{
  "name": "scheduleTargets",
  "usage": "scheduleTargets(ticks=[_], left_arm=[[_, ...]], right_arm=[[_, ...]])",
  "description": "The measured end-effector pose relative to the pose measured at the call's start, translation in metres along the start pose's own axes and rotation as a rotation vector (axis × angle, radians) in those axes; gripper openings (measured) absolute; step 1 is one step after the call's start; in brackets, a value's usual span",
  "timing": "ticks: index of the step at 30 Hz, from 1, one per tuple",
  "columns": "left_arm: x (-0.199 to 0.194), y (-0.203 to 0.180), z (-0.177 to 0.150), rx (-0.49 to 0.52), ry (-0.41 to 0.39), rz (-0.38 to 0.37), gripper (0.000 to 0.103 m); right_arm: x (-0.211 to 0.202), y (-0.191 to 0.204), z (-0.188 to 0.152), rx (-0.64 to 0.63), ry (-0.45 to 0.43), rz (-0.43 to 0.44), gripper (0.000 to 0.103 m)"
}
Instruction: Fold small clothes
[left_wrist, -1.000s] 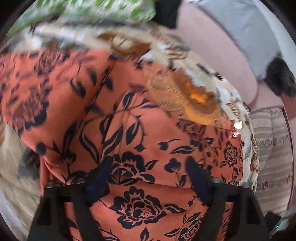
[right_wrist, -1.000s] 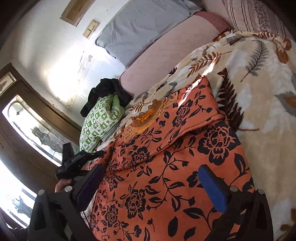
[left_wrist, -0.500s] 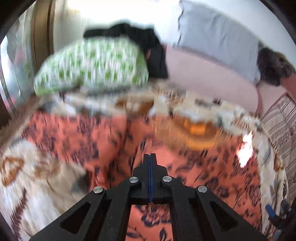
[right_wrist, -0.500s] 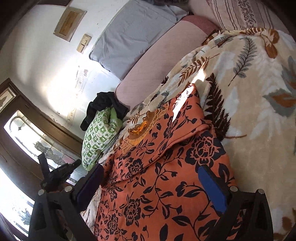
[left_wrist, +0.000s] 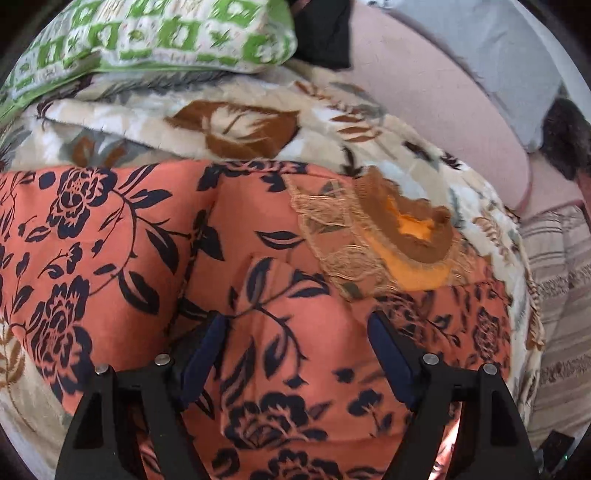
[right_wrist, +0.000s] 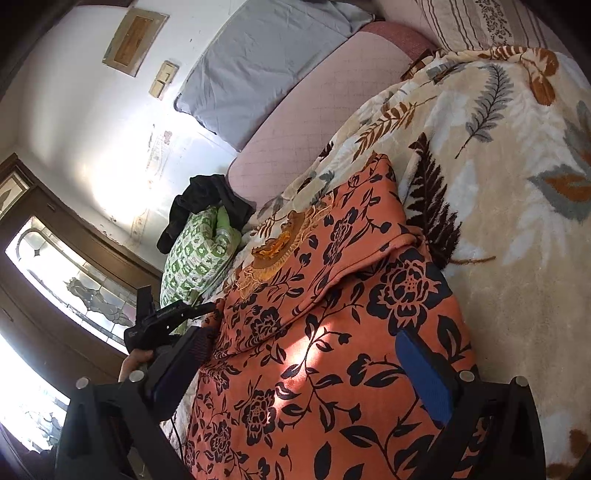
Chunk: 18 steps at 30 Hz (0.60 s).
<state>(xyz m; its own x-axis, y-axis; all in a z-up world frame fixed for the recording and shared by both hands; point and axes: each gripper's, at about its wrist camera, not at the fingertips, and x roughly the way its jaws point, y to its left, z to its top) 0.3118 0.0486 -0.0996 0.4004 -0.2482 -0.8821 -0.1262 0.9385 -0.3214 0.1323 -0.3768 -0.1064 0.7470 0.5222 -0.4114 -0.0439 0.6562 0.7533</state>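
An orange garment with a dark navy flower print (left_wrist: 155, 236) lies spread on a leaf-patterned blanket, its lace neckline (left_wrist: 391, 236) at the far end. My left gripper (left_wrist: 295, 332) is open and hovers low over the cloth near its left side, fingers apart, holding nothing. My right gripper (right_wrist: 306, 350) is open over the garment (right_wrist: 332, 314) nearer its lower half, one sleeve side folded over. The left gripper also shows in the right wrist view (right_wrist: 173, 317), at the garment's far left edge.
The cream leaf-patterned blanket (right_wrist: 517, 155) covers the bed. A green patterned pillow (left_wrist: 155, 37) with dark clothes (right_wrist: 207, 199) on it lies at the head. A pink bolster (left_wrist: 436, 96), a grey pillow (right_wrist: 266, 62) and a striped cushion (left_wrist: 557, 295) line the far side.
My left gripper was open over the cloth, then shut and raised half a second ago, and is now open again, low over the garment. The right gripper stayed open and shifted slightly.
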Motion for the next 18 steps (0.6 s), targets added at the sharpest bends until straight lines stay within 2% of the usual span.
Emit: scheduleTargets(ticks=[2, 4, 5, 6, 7, 8, 10, 12, 13, 14, 17, 18], left_arm=[[0.008, 0.005, 0.002, -0.007, 0.002, 0.009, 0.08], [0.013, 0.007, 0.003, 0.002, 0.004, 0.028, 0.065], [0.014, 0.005, 0.003, 0.025, 0.007, 0.049, 0.032], [0.016, 0.002, 0.004, 0.044, 0.023, 0.054, 0.016], [0.013, 0.001, 0.004, 0.043, 0.013, 0.048, 0.013], [0.006, -0.002, 0.004, 0.051, -0.011, 0.054, 0.011], [-0.027, -0.019, -0.001, 0.129, -0.165, 0.094, 0.01], [-0.063, -0.03, -0.014, 0.158, -0.312, 0.088, 0.011], [-0.066, -0.028, -0.019, 0.14, -0.318, 0.084, 0.012], [-0.059, -0.026, -0.022, 0.13, -0.293, 0.102, 0.017], [-0.007, 0.0, -0.025, 0.07, -0.097, 0.298, 0.02], [-0.001, 0.011, -0.027, 0.029, -0.075, 0.288, 0.023]], right_arm=[[0.001, -0.001, 0.001, 0.003, 0.0, 0.003, 0.103], [0.002, -0.003, 0.001, 0.012, 0.0, 0.009, 0.103], [0.003, -0.003, 0.002, 0.017, 0.002, 0.013, 0.103], [0.004, -0.004, 0.002, 0.022, 0.004, 0.019, 0.103], [0.005, -0.003, 0.002, 0.023, 0.007, 0.023, 0.103], [0.007, -0.002, 0.003, 0.021, 0.009, 0.023, 0.103], [0.009, -0.001, 0.003, 0.015, 0.014, 0.024, 0.103], [0.01, 0.0, 0.003, 0.015, 0.013, 0.02, 0.103], [0.01, 0.0, 0.003, 0.016, 0.01, 0.019, 0.103], [0.01, 0.0, 0.003, 0.017, 0.01, 0.02, 0.103], [0.013, -0.001, 0.001, 0.02, 0.02, 0.011, 0.103], [0.013, -0.001, 0.001, 0.016, 0.024, 0.007, 0.103]])
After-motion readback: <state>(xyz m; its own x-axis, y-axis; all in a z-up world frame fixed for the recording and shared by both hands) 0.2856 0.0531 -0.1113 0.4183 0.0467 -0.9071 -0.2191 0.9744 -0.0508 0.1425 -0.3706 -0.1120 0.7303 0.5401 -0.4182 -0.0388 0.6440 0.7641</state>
